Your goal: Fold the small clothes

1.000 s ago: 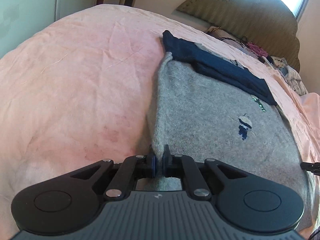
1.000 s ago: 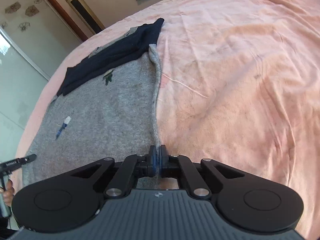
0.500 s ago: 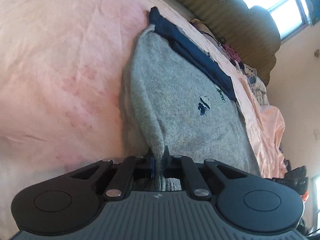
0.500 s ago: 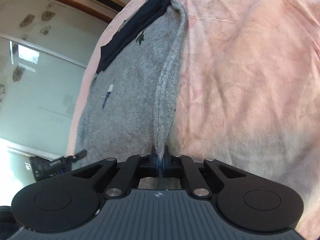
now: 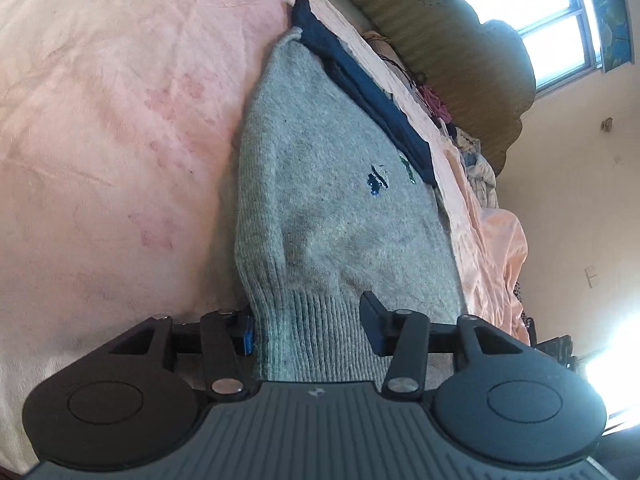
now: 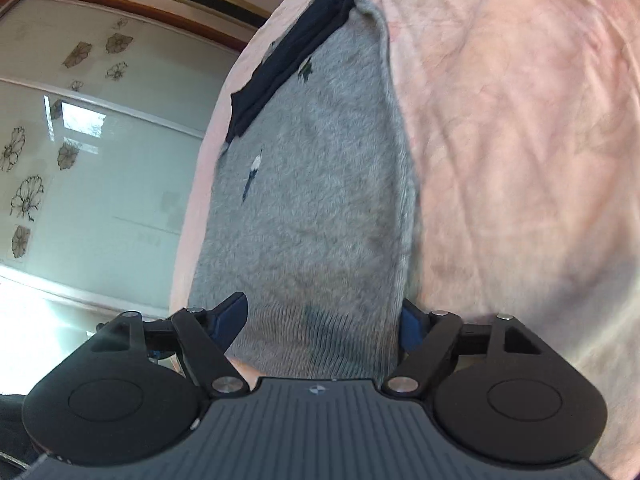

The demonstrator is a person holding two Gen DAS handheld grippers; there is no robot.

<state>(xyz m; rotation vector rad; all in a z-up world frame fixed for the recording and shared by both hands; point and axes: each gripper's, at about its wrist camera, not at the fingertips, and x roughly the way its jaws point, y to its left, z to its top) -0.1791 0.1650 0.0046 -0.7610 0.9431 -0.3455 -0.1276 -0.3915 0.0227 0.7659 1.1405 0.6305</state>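
Both grippers clamped the grey sweater's fold a second ago; both jaws have just been opening. The left gripper [image 5: 308, 330] now stands released, the ribbed hem between its fingers; the blue pad at 9 o'clock sits just beside the knit, and pressure cannot be confirmed. The right gripper [image 6: 322, 322] is released wider, the hem lying slack between its fingers. Both views have tilted since.

The sweater [image 5: 332, 200] lies flat on the pink sheet [image 5: 112, 128], running from the jaws toward 12 o'clock. A navy garment [image 5: 360, 88] rests on its far end, at 1 o'clock in the left view. Loose clothes [image 5: 476, 160] are heaped below the headboard [image 5: 452, 48] at 2 o'clock.

In the right view, bare sheet [image 6: 512, 128] extends from 12 to 4 o'clock; the bed edge and a glass door [image 6: 100, 160] lie at 9 o'clock.
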